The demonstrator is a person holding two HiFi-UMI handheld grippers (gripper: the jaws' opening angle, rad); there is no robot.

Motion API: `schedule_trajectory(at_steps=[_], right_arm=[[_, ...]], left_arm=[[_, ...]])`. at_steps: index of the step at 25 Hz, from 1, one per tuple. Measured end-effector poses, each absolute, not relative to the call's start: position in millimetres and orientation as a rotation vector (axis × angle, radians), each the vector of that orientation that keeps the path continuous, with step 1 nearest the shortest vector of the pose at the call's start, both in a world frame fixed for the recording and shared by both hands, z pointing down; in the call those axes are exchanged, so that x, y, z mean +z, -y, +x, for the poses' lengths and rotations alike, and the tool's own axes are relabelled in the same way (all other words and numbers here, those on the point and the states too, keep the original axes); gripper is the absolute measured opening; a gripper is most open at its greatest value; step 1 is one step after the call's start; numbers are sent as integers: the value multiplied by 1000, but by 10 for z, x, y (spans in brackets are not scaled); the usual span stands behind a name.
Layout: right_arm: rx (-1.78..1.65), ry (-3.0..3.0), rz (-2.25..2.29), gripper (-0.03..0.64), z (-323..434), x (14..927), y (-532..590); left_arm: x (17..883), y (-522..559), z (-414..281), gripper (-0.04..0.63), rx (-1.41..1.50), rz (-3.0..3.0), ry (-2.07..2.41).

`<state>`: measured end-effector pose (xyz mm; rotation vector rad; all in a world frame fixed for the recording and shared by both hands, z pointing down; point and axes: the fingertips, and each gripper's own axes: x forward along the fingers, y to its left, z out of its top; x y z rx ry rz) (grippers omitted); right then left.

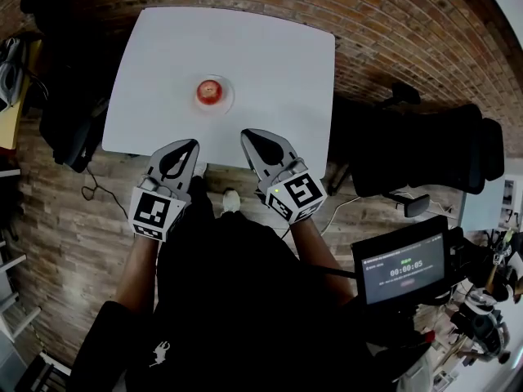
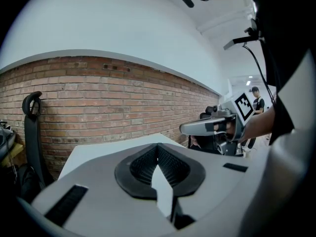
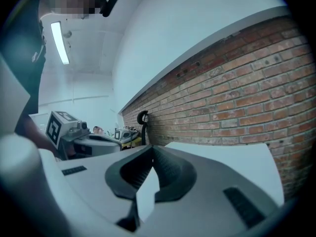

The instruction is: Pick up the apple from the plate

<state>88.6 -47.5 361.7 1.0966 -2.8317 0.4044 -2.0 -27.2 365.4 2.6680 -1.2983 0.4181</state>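
Apple (image 1: pixel 210 92) waits on its plate (image 1: pixel 228 99); left gripper (image 1: pixel 193 143) and right gripper (image 1: pixel 246 134), pressed together empty at the table's (image 1: pixel 278 51) near edge, should open while approaching.

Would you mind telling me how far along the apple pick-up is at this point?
Nothing is done yet: the apple sits on its plate on the table. In hand: nothing; the left gripper and right gripper hover at its near edge, jaws shut and empty. Left: reach, open, grasp, lift.
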Motion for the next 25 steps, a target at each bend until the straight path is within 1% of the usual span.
schedule_trajectory(at_steps=[10,25], right_arm=[[415,2796,1155,5,572,3610,777],[413,2680,1206,5,334,3895,1237]], left_arm=[[3764,659,-333,6,420,2673,1220],[4127,1216,-315,6,481,2725,1002]])
